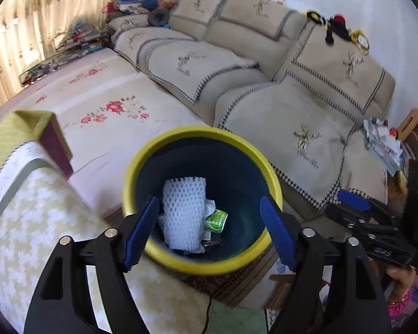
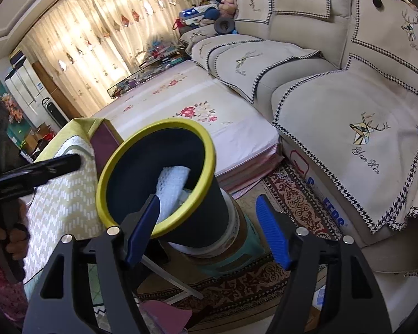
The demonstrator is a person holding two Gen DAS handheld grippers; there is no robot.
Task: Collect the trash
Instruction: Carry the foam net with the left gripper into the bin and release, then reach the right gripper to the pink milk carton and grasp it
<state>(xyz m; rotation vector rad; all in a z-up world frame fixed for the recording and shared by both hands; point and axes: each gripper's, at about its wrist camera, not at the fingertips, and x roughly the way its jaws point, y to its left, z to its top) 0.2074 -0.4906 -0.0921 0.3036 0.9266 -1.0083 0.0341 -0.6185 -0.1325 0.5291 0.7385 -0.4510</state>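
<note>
Over the yellow-rimmed bin, left hand-held gripper spread wide and empty, white foam netting and green wrapper inside, right hand-held gripper spread beside it

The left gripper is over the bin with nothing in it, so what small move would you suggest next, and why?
Probably lift the left gripper away: its jaws are open and empty, and the white foam net already lies inside the yellow-rimmed bin.

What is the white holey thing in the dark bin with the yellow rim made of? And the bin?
White netted sleeve: looks like soft foam mesh, matte, with regular holes. Dark bin with yellow rim: probably plastic, smooth with a slight sheen, though that is not certain.
</note>
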